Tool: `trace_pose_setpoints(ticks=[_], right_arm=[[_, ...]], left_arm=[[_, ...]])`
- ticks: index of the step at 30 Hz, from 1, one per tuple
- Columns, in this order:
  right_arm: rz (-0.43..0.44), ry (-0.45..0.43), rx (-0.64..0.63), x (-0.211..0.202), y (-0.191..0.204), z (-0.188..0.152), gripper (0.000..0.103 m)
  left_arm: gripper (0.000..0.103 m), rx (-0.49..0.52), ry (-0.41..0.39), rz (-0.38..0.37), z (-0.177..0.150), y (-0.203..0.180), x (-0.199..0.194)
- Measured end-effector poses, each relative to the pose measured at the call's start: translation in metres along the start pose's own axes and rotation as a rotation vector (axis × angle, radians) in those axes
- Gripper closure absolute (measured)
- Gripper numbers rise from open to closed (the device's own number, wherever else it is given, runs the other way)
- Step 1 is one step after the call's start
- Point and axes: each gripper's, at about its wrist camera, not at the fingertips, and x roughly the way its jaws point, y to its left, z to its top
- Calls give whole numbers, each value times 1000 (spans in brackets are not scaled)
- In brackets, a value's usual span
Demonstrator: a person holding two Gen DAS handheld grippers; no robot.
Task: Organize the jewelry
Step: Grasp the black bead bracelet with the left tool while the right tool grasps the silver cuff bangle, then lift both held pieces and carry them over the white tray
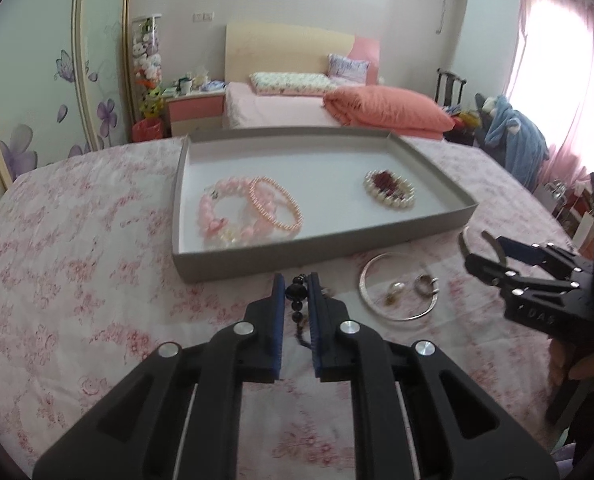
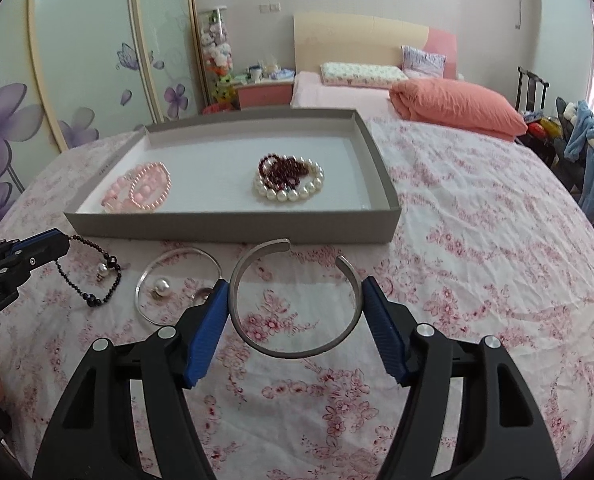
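Metal cuff (image 2: pixel 295 300): stiff, slippery | your right gripper (image 2: pixel 296 292) spans it wide, pads on its 3 and 9 o'clock sides | left gripper (image 1: pixel 296 292) pinches limp black bead string (image 1: pixel 297 300) | tray (image 2: pixel 233 228) at 12 o'clock.

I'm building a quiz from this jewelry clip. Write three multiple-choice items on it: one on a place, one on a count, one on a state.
1. Where do the pink bead bracelets lie?
A. In the tray's left part
B. On the bedspread
C. In the right gripper

2. How many pieces of jewelry are held by grippers?
A. None
B. One
C. Two

3. How is the silver cuff held?
A. Lying loose in the tray
B. Between the right gripper's blue pads
C. Hanging from the left gripper

Key: 1 A, they sit inside the grey tray at its left. 2 C, the left gripper is shut on the black bead bracelet and the right gripper holds the cuff. 3 B, both pads press its outer sides.
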Motion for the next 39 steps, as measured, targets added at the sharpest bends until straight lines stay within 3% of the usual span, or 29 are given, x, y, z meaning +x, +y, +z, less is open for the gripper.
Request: trace_pose_setpoints(ticks=[14, 39], right_arm=[[28, -141, -39, -26, 15, 4, 36], [36, -392, -94, -66, 33, 24, 36]], left_arm=[[91, -38, -102, -79, 12, -1, -31], [91, -103, -193, -6, 24, 15, -67]])
